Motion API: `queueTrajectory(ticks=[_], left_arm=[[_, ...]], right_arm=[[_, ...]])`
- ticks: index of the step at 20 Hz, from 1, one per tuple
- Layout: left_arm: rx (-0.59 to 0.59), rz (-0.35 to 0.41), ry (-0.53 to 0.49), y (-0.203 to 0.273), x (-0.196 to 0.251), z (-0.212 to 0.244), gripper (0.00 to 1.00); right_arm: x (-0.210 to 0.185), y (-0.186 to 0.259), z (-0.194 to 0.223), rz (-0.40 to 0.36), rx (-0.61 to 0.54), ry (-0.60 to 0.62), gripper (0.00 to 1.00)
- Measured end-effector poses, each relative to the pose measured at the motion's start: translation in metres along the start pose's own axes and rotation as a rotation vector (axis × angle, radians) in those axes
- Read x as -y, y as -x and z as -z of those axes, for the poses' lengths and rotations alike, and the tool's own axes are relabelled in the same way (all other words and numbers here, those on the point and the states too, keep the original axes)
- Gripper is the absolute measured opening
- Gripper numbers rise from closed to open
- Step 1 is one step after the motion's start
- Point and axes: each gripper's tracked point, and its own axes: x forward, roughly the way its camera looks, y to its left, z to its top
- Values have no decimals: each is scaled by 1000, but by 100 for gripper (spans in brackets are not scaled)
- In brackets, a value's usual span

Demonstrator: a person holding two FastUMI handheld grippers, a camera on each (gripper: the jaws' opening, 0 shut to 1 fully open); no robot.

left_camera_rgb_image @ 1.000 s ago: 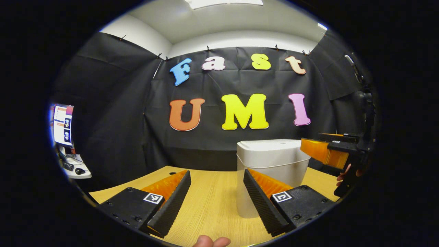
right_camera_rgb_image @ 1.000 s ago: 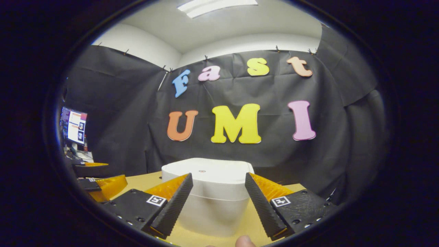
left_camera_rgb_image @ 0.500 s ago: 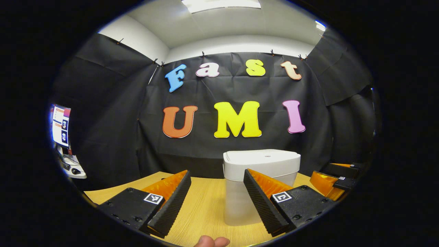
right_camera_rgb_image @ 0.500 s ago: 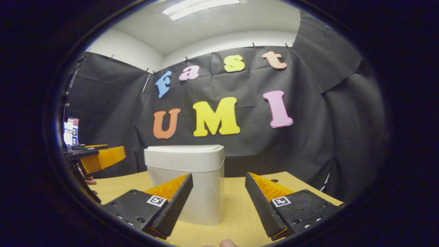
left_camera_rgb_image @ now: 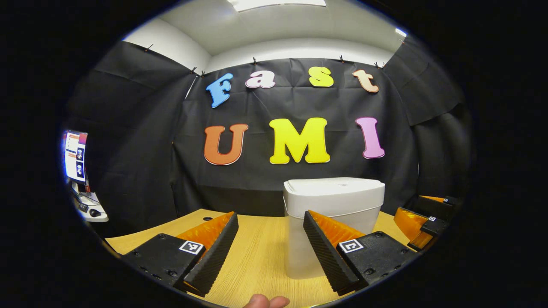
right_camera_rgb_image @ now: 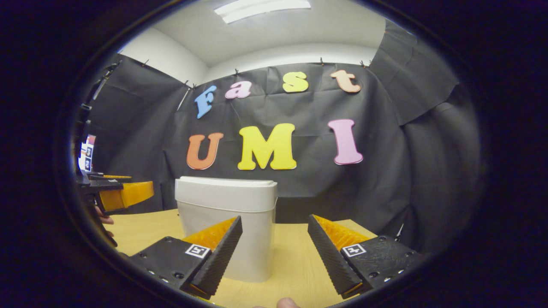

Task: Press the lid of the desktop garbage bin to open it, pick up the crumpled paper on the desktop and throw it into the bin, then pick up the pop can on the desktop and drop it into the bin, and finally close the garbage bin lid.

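At the bottom of the left gripper view, the left gripper (left_camera_rgb_image: 267, 244) hangs low over the pale wood-grain desktop (left_camera_rgb_image: 257, 261) with its fingers spread apart and nothing between them; a fingertip of the holding hand (left_camera_rgb_image: 265, 301) peeks in at the bottom edge. The right gripper (right_camera_rgb_image: 274, 246) in the right gripper view is likewise wide apart and empty, hovering just above the desk. Both point at the white rectangular plastic garbage bin (left_camera_rgb_image: 332, 222), which stands upright right of centre in the left view and left of centre in the right view, its flat lid (right_camera_rgb_image: 224, 184) down. Judging by that, the grippers look parked on either side of the bin, ready or resting. The lower bin is partly hidden behind fingers. At far left a small monitor (left_camera_rgb_image: 75, 156) is cut off.
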Motion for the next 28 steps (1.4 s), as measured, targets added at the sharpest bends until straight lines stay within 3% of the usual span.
queueTrajectory(ticks=[5, 9, 16, 28], left_arm=[[13, 9, -29, 0, 4, -4, 98], [22, 24, -31, 2, 11, -8, 98], [34, 30, -47, 5, 18, -15, 98], [14, -2, -11, 9, 20, -11, 98]], right_arm=[[0, 1, -7, 23, 13, 21, 94], [-8, 4, -17, -20, 15, -1, 96], [-8, 7, -28, -12, 25, 8, 95], [3, 7, -20, 63, -10, -15, 96]])
